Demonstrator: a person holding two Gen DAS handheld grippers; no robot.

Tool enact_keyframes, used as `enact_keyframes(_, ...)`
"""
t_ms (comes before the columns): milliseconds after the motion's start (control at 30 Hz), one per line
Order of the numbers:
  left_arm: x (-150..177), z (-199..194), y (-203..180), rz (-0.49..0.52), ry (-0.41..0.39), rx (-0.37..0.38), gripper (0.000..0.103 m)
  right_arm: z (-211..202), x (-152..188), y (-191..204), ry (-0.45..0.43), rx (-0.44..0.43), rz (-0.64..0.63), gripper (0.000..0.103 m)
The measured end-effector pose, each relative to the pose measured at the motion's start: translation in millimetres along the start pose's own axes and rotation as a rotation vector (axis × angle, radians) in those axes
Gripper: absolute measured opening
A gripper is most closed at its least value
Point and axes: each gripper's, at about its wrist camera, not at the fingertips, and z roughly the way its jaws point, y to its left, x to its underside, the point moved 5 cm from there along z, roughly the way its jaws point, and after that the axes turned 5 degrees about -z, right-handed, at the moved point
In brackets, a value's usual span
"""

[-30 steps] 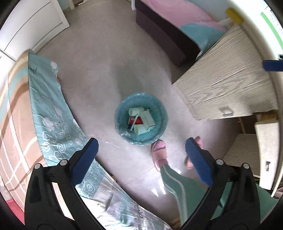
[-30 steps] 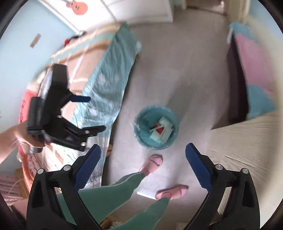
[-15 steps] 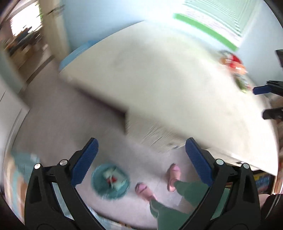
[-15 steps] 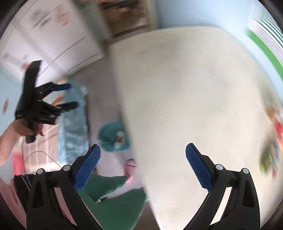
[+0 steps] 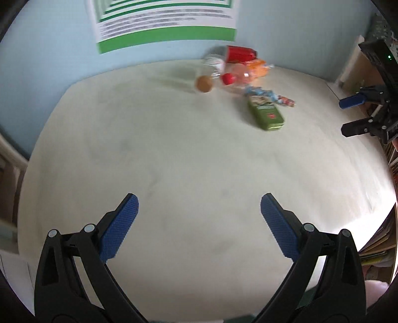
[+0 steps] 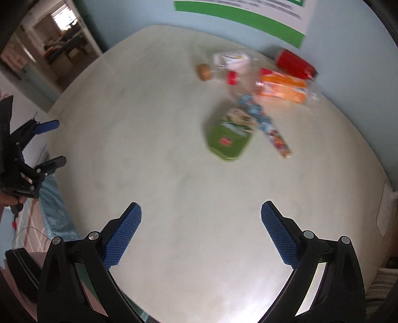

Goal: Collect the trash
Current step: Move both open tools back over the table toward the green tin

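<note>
Trash lies at the far side of a pale table (image 5: 174,161): a green packet (image 5: 266,114) (image 6: 230,134), a colourful candy wrapper (image 5: 271,97) (image 6: 266,124), a clear bottle with an orange label and red cap (image 6: 278,85) (image 5: 238,73), a red can (image 5: 240,53) (image 6: 296,63), a clear bottle with a brown cap (image 5: 204,84) (image 6: 204,70). My left gripper (image 5: 199,223) is open and empty over the near table. My right gripper (image 6: 200,231) is open and empty, also well short of the trash.
A green-bordered poster (image 5: 164,20) hangs on the blue wall behind the table. Each gripper shows in the other's view, the right one at the right edge (image 5: 365,116), the left one at the left edge (image 6: 27,159). A doorway (image 6: 57,32) lies far left.
Both grippers swung up from looking down at the teal bin on the floor to facing the table top with the trash. Both stayed open and empty.
</note>
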Motion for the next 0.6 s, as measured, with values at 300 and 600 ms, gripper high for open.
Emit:
enact_keyframes(300,-60.2,60.2,-78.0,0.09,0.05,0.03,0.096,9.4,-8.9,-68.1,-0.038,-0.05,-0.028,0.096)
enact_keyframes(600,-88.8,112.2,-116.1,0.072,0.116,0.044,0.096,43.2,-19.0,-118.2,-0.025,-0.049,-0.066,0.096)
